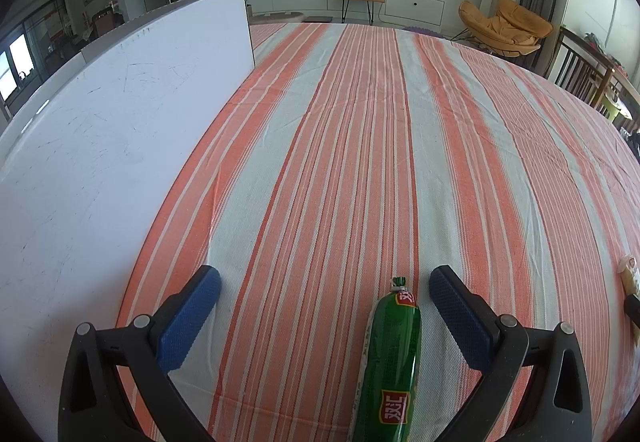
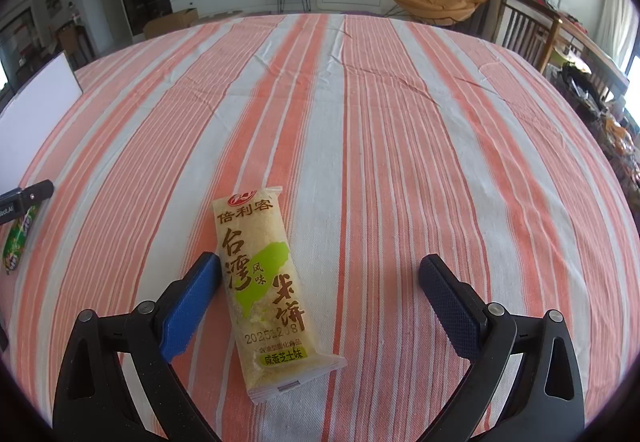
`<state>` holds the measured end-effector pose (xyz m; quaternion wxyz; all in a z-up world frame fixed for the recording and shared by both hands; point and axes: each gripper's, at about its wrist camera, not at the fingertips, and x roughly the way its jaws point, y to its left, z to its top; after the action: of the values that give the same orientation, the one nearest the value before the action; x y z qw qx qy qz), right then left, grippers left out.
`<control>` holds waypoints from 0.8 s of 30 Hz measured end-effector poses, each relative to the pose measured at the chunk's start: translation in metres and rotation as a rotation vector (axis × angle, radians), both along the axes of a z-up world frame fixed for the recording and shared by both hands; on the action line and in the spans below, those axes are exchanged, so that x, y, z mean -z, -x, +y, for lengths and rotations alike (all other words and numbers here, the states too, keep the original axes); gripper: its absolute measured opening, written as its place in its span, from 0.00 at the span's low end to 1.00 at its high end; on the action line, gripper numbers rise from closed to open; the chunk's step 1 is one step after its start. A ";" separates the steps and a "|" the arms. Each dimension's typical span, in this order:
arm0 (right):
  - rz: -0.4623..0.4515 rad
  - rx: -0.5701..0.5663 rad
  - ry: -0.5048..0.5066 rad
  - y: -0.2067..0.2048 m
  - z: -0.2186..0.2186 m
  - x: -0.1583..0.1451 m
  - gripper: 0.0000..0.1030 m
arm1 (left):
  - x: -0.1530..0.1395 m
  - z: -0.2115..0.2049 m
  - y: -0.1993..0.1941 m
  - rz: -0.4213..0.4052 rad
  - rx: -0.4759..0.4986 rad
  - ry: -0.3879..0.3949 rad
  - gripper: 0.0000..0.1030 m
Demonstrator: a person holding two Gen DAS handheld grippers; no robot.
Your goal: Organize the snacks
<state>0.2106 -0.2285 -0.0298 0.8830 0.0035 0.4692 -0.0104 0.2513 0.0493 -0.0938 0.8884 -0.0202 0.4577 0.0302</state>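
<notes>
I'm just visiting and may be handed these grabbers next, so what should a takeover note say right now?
Left gripper: open, holding nothing; the green sausage lies on the striped cloth between its fingers, nearer the right one.
Right gripper: open, holding nothing; the rice cracker packet lies flat between its fingers, beside the left one.
White board lies to the left.
Done: nothing gripped yet. Left: pick up both snacks and place them; the destination isn't evident.

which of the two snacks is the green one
The sausage stick between the open left gripper's fingers has the green wrapper; the rice cracker pack is pale yellow.
</notes>
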 end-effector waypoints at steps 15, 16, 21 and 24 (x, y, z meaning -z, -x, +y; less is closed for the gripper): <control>0.000 0.000 0.000 -0.001 0.000 0.000 0.98 | 0.000 0.000 0.000 0.000 0.000 0.000 1.00; 0.000 0.000 0.000 -0.001 0.000 0.000 0.98 | 0.000 0.000 0.000 0.000 0.000 0.000 1.00; 0.000 0.000 0.000 0.000 0.000 0.000 0.98 | 0.000 0.000 0.000 0.000 0.000 0.000 1.00; 0.000 0.000 0.000 0.000 0.000 0.000 0.98 | 0.000 0.000 0.000 0.000 0.000 0.000 1.00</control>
<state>0.2109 -0.2283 -0.0301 0.8830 0.0036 0.4692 -0.0104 0.2512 0.0495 -0.0938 0.8884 -0.0201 0.4576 0.0300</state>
